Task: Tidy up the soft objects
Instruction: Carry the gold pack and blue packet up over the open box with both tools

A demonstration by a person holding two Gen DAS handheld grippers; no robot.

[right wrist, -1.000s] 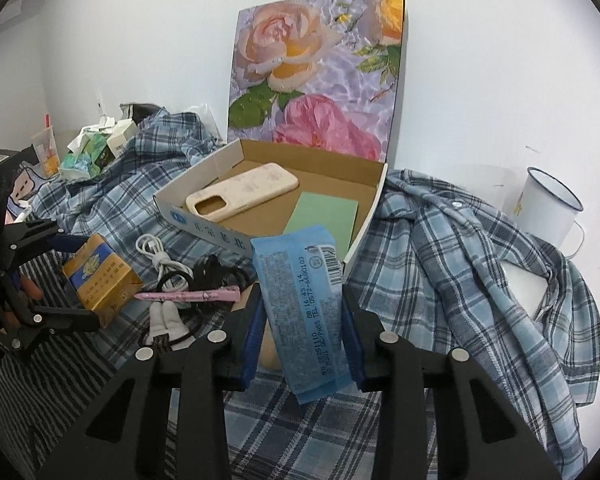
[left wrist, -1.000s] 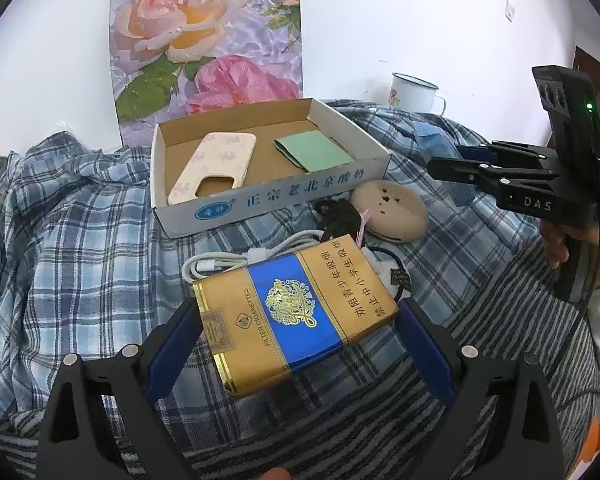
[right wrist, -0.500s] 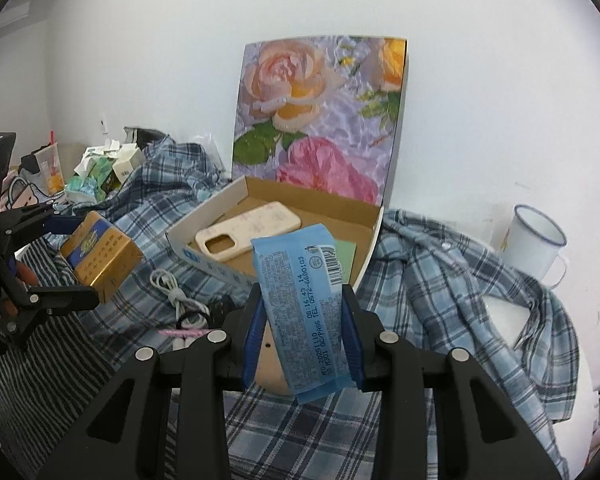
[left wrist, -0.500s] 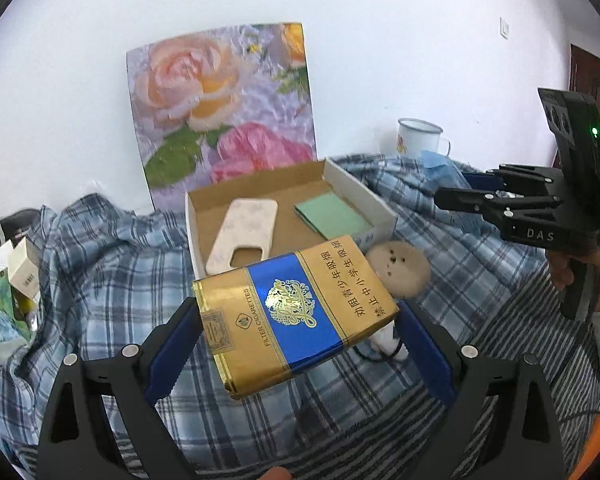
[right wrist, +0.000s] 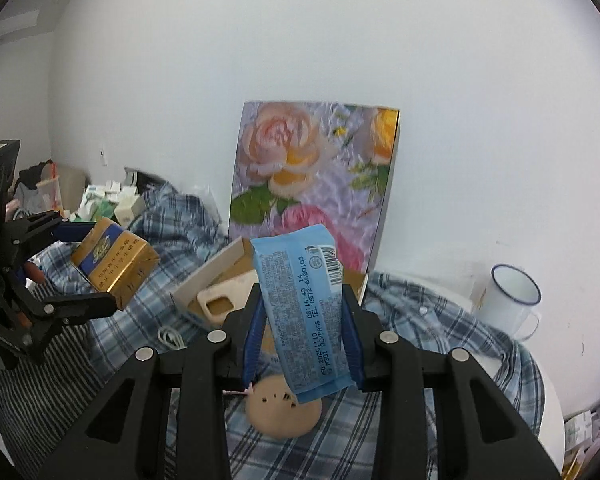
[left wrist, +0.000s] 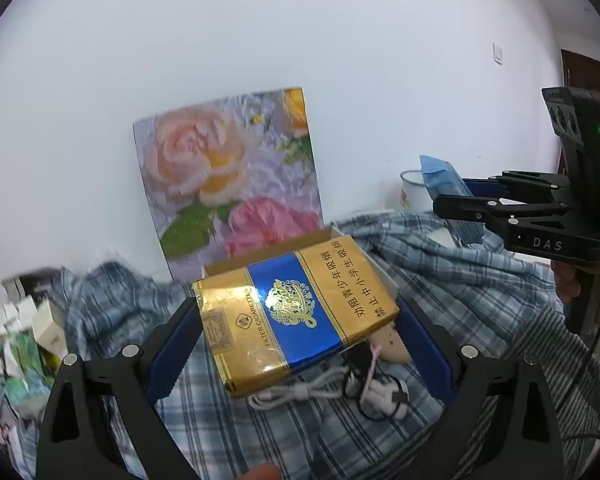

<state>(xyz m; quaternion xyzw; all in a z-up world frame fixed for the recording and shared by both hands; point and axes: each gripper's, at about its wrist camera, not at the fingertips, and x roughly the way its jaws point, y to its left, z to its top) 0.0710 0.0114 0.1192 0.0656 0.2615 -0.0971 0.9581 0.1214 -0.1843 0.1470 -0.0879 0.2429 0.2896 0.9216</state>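
Plaid shirts (left wrist: 452,280) and the cardboard box (right wrist: 204,276) by the desk's back edge now sit lower in both views than a second ago: both loads have been lifted clear, ready to sort. Left gripper (left wrist: 300,344), fingers wide, pinches the gold cigarette pack (left wrist: 296,312); right gripper (right wrist: 304,340), fingers narrower, squeezes the blue wipes packet (right wrist: 304,308).

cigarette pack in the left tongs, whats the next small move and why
Probably carry the cigarette pack forward and lower it toward the box. The left tongs hold it clamped in the air above the plaid cloth, the box sits just beyond it, and the right tongs are busy with the blue packet.
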